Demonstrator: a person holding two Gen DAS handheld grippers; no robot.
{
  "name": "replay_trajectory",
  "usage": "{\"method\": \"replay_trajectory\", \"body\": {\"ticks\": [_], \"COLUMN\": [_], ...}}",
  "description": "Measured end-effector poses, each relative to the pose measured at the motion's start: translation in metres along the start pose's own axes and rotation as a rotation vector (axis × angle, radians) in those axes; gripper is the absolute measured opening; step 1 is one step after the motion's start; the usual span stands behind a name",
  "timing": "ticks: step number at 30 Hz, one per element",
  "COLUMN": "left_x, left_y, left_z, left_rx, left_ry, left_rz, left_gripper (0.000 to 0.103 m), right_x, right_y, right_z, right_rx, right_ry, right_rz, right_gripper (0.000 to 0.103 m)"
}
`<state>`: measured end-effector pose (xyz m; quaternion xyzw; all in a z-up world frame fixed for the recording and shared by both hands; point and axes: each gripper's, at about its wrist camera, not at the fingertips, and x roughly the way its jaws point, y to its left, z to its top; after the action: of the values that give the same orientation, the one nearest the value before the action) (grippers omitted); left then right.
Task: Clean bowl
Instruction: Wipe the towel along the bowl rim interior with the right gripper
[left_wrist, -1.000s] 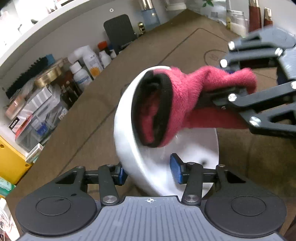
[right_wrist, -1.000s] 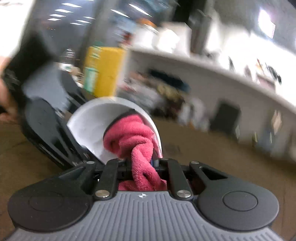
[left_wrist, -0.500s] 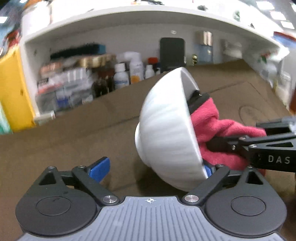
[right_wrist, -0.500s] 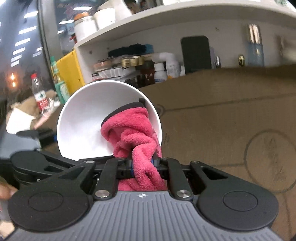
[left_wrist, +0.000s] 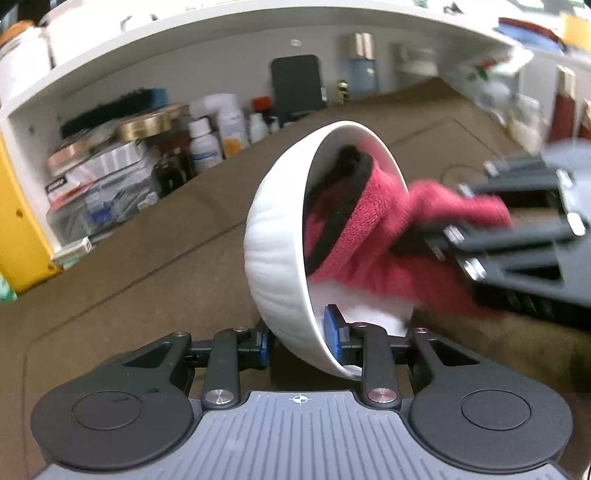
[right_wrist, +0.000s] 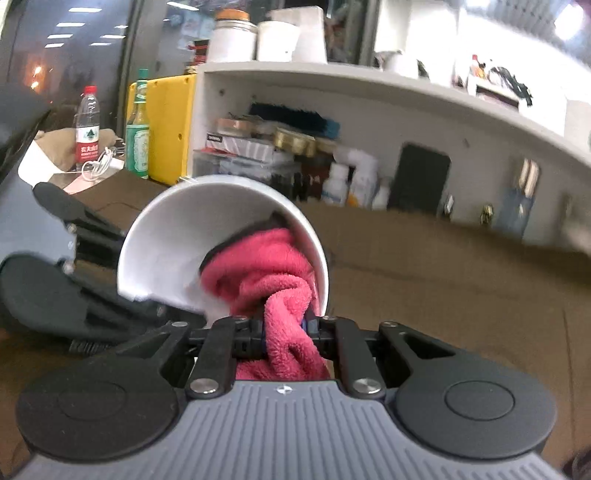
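1. Just ahead of the left gripper (left_wrist: 297, 341), in the left wrist view, the white bowl (left_wrist: 275, 251) stands tipped on edge above the brown mat (left_wrist: 129, 266), its mouth turned right. The jaws have just been closing, and the wall near the rim now sits between the blue pads (left_wrist: 330, 334), one inside and one outside, pinching it. From the right, the right gripper (left_wrist: 417, 240) pushes a red cloth (left_wrist: 369, 236) with a black border into the bowl. I judge the step in hand to be wiping the inside; the re-grip suggests the bowl is being turned to offer an unwiped part.

2. Straight beyond the right gripper (right_wrist: 284, 328), in the right wrist view, its jaws are pressed together on the red cloth (right_wrist: 266, 266), which fills the right half of the bowl (right_wrist: 166, 236); the left inner wall is bare. The next move calls for sweeping the cloth across that wall while the rim grip holds steady.

3. Behind the bowl, a shelf (right_wrist: 369, 96) crowded with bottles (right_wrist: 354, 181) stands well apart, as do two bottles at far left. Nothing blocks the wiping; a slipping rim is the risk.
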<state>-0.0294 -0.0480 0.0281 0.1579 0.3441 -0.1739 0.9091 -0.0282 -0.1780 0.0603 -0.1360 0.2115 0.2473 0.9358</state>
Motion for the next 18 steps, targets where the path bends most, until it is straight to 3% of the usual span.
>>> {"method": "replay_trajectory", "body": {"ticks": [7, 11, 18], "left_x": [-0.005, -0.007, -0.008], "left_y": [0.004, 0.006, 0.008], "left_z": [-0.005, -0.004, -0.002], "left_rx": [0.038, 0.062, 0.072], "left_ry": [0.008, 0.014, 0.015], "left_rz": [0.007, 0.007, 0.004], "left_gripper": [0.032, 0.032, 0.032], "right_x": [0.0, -0.007, -0.02], "right_y": [0.026, 0.047, 0.051], "right_z": [0.017, 0.02, 0.018], "right_rx": [-0.224, -0.434, -0.535], "right_ry": [-0.076, -0.113, -0.091], "right_rz": [0.075, 0.127, 0.18], "right_gripper": [0.015, 0.015, 0.015]}}
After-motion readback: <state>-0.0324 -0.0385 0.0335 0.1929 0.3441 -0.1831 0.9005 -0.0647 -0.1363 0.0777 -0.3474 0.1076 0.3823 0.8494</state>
